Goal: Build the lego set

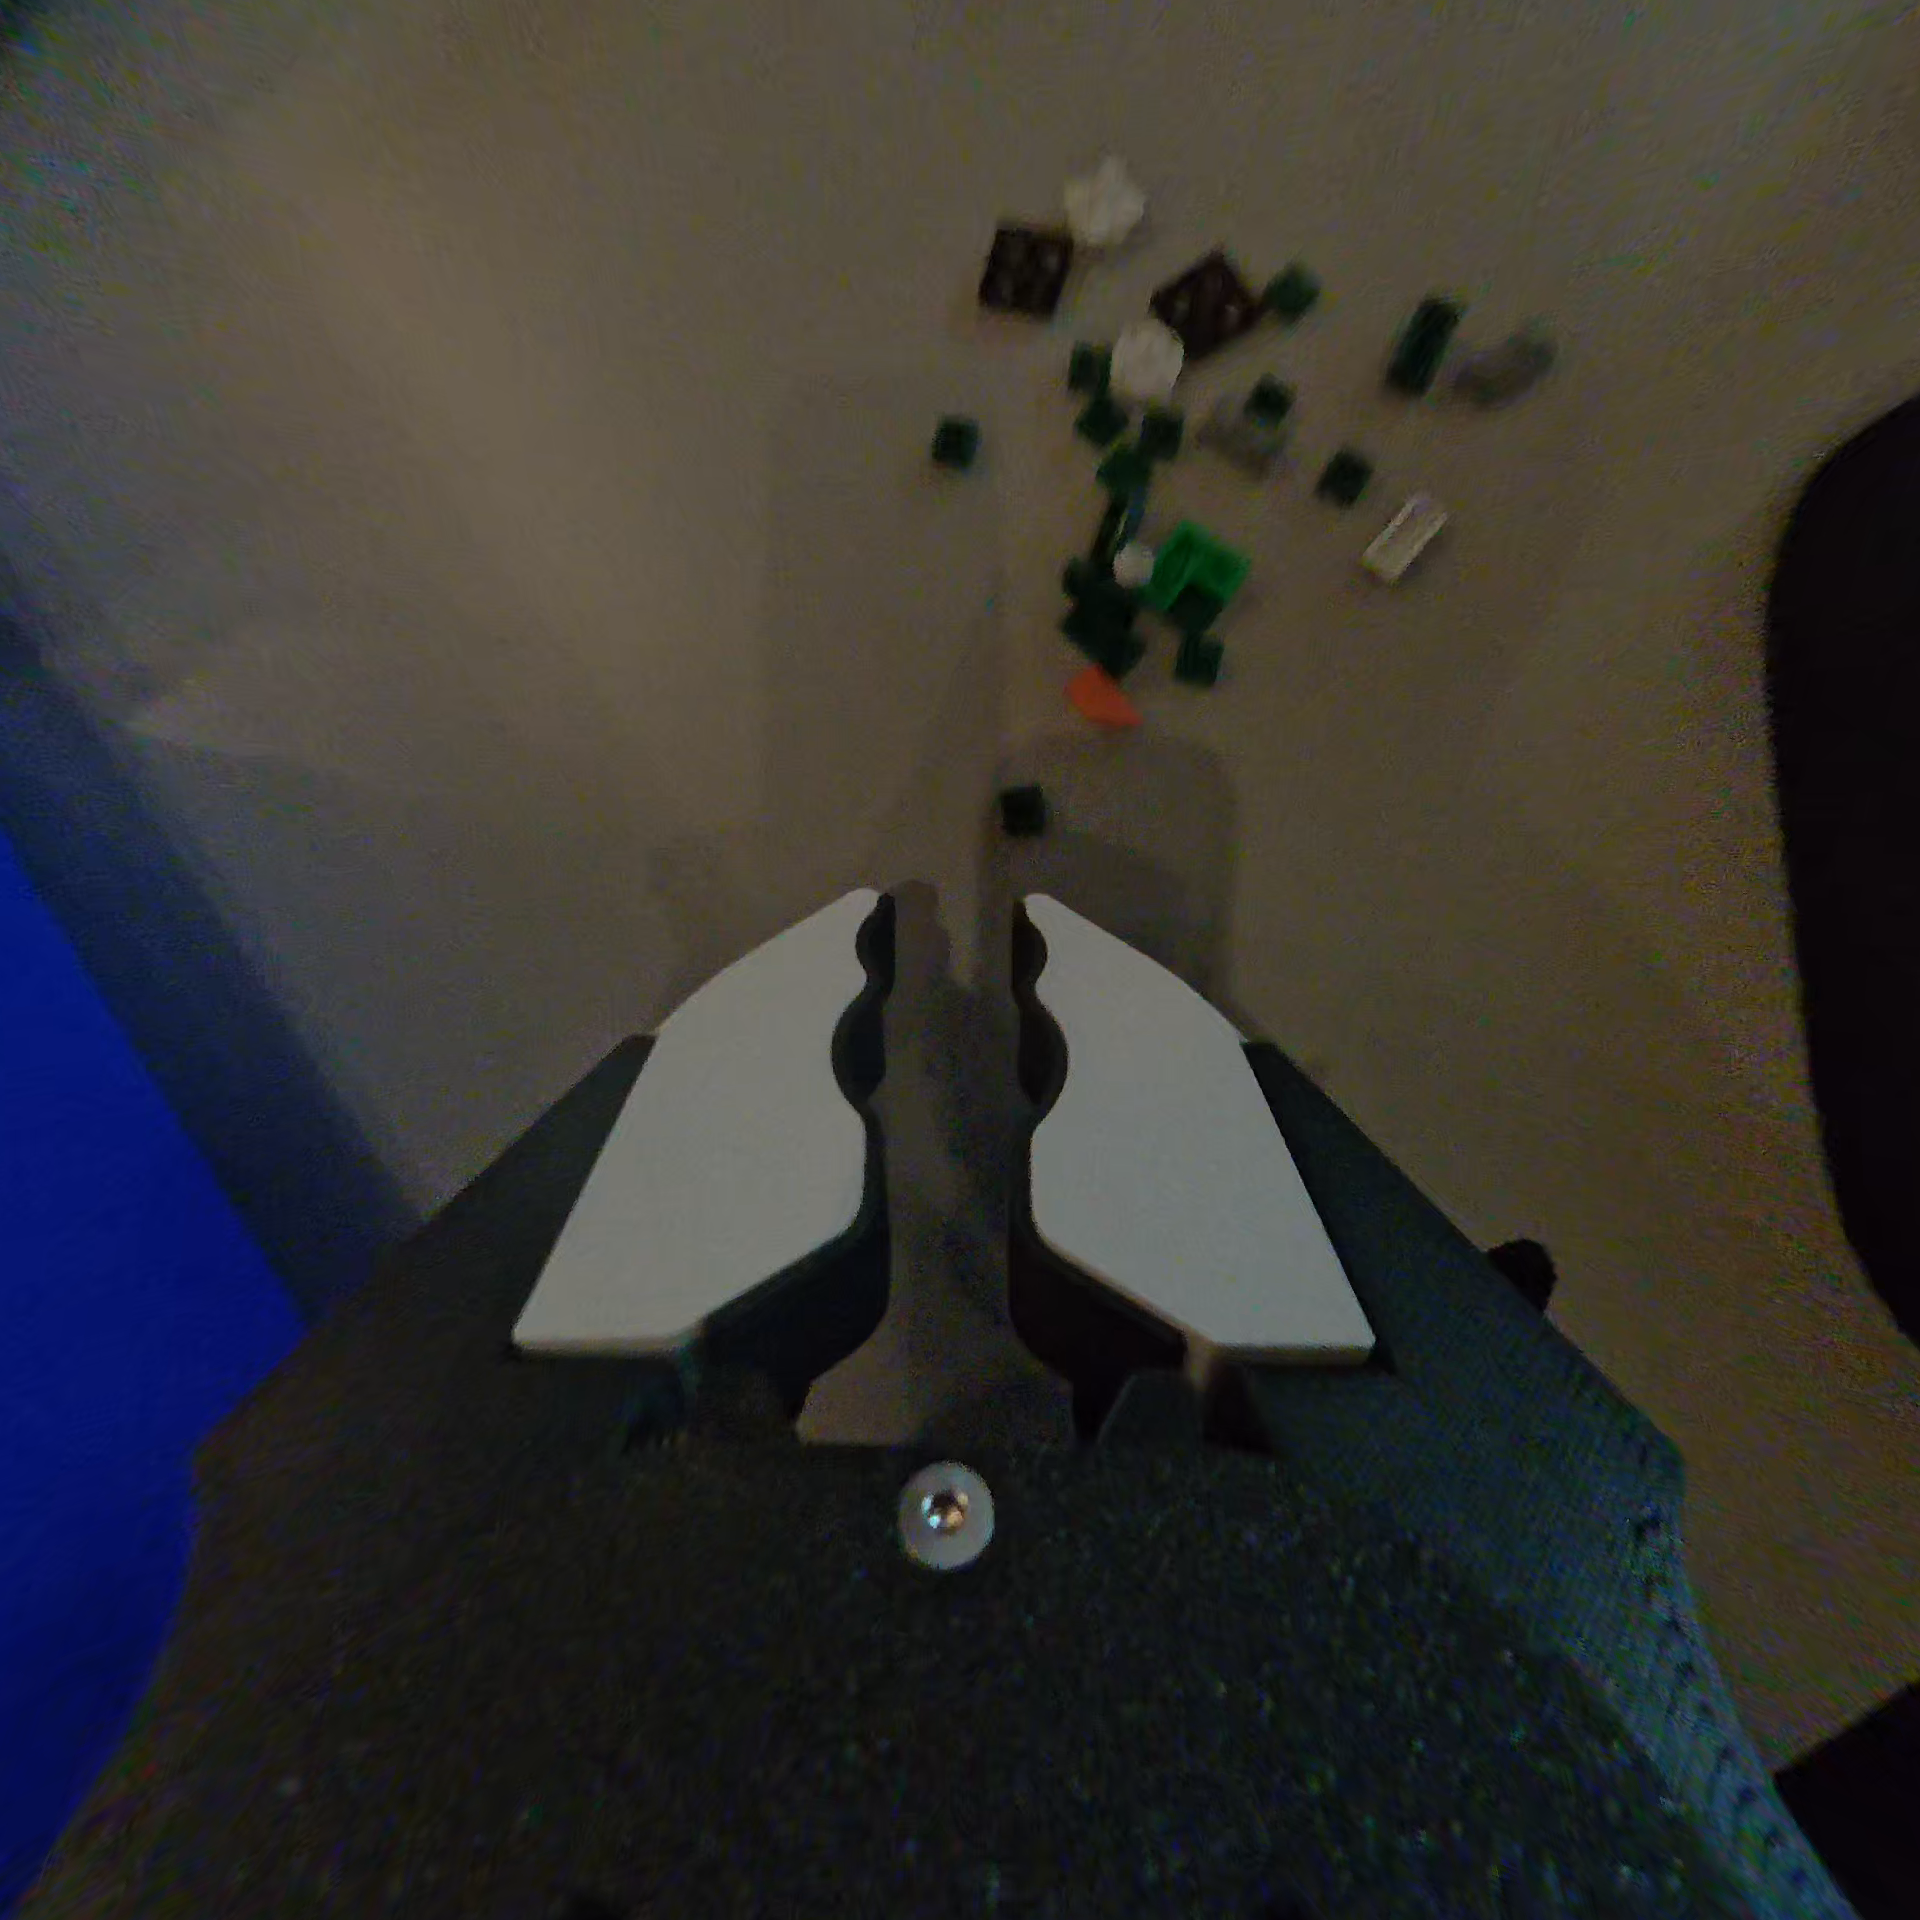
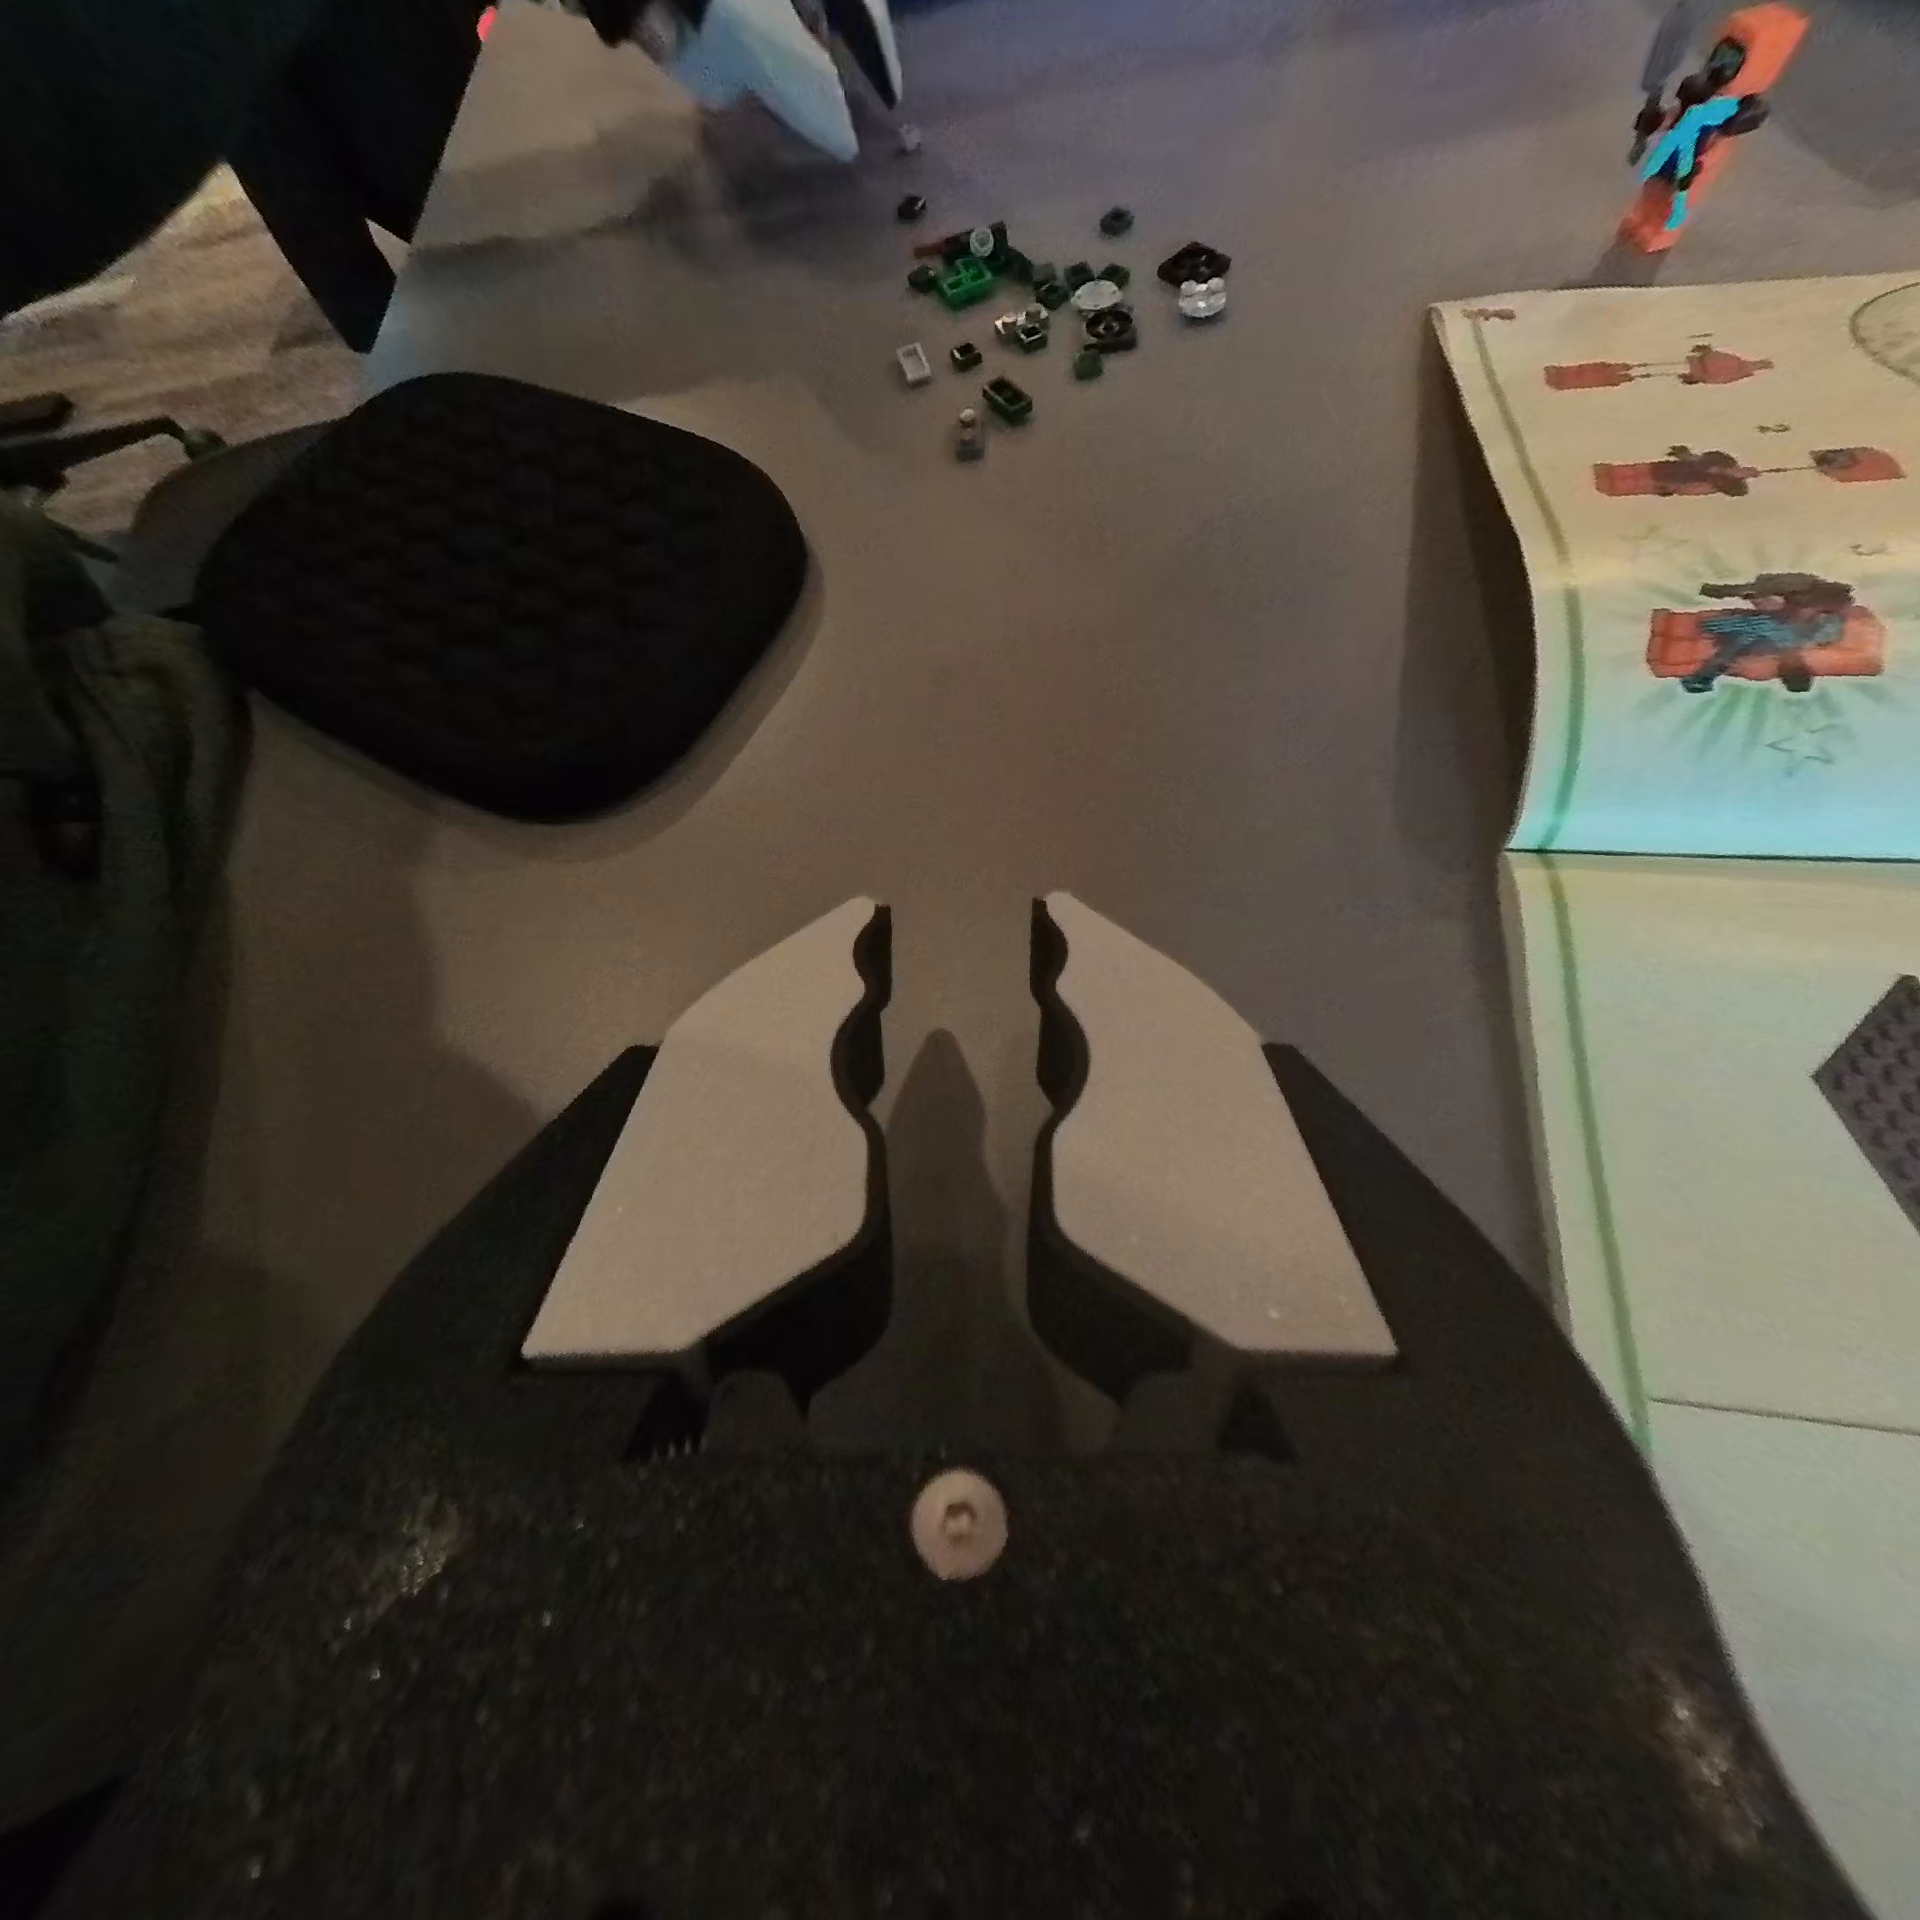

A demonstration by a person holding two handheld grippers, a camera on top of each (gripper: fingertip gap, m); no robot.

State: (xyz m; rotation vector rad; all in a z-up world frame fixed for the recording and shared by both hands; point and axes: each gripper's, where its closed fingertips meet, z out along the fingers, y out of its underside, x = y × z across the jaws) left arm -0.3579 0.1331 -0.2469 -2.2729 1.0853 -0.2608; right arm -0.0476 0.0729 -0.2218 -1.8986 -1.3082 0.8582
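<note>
A scatter of small lego pieces (image 1: 1153, 457) lies on the pale table: dark green, black, clear and grey ones, a bright green bracket (image 1: 1195, 571) and an orange wedge (image 1: 1103, 698). One dark green stud (image 1: 1020, 810) sits apart, just ahead of my left gripper (image 1: 956, 914), which is open and empty above the table. The same pile (image 2: 1049, 312) shows far ahead in the right wrist view. My right gripper (image 2: 961, 920) is open and empty, well short of the pile. A built orange and blue model (image 2: 1704, 125) stands at the far right.
An open instruction booklet (image 2: 1704, 582) lies at the right, with a dark grey studded plate (image 2: 1881, 1091) on it. A black chair seat (image 2: 499, 603) sits at the left past the table edge; it also shows in the left wrist view (image 1: 1849, 831). The left gripper (image 2: 790, 73) shows far off. Tip to tip, the grippers are about 30 cm apart. My left tips are roughly 7 cm from the bright green bracket (image 1: 1195, 571). My right wrist view (image 2: 963, 273) looks at it from another angle.
</note>
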